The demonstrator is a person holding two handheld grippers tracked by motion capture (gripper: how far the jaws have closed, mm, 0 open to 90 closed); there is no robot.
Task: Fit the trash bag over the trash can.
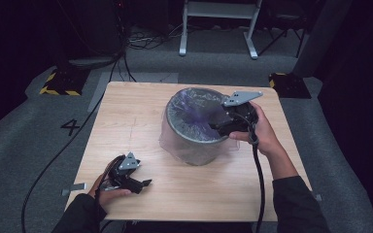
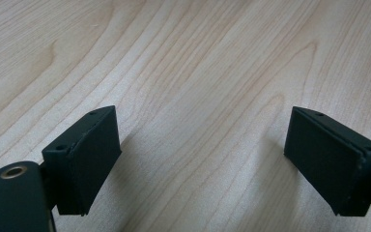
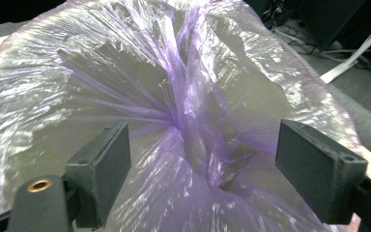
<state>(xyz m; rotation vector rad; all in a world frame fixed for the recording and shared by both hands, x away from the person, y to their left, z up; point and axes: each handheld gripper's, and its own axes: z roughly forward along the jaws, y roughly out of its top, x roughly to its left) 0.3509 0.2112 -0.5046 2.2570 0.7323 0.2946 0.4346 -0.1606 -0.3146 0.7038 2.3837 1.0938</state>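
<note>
The right tool (image 1: 222,127) sits at the rim of the bin (image 1: 194,145) on its right side, and from the high view its jaws are swallowed by the dark body of the tool and the hand (image 1: 262,133) behind it, so nothing there tells how they stand. The right gripper view settles it: the two black jaws are spread wide with the purple plastic bag (image 3: 183,121) bunched and creased between them, yet neither pad presses on the film, so the right tool (image 3: 203,159) is released. That close view cuts off the bin altogether; only glossy, crumpled plastic and a strip of grey floor at the right edge can be made out. The bin stands near the middle of the worktop (image 1: 131,121), somewhat to the right, with the bag (image 1: 196,114) lining it and spilling over its side; whether anything lies inside is hidden by the folds.

The left tool (image 1: 143,183) rests low at the near left corner of the worktop, well apart from the bin. The left gripper view shows its jaws wide and released over bare wood grain (image 2: 198,72), the left tool (image 2: 203,164) gripping nothing.
</note>
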